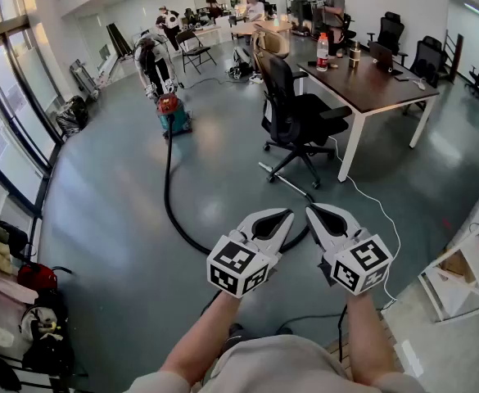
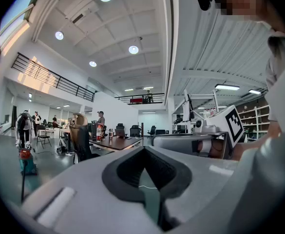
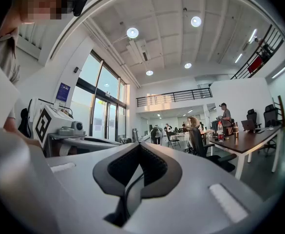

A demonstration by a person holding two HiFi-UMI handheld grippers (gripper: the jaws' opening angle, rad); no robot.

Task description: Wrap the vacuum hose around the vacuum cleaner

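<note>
The left gripper and right gripper are held level and side by side. The jaws of each are closed together with nothing between them. The vacuum cleaner stands on the floor, well ahead of the left gripper and off to its left. The black vacuum hose runs from it across the floor and curves in beneath both grippers, touched by neither. An office chair and a counter stand ahead of the right gripper.

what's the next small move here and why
Probably open the left gripper and lower it to the hose on the floor below: it and the right gripper are shut, empty and level, and the hose lies stretched from the vacuum.
</note>
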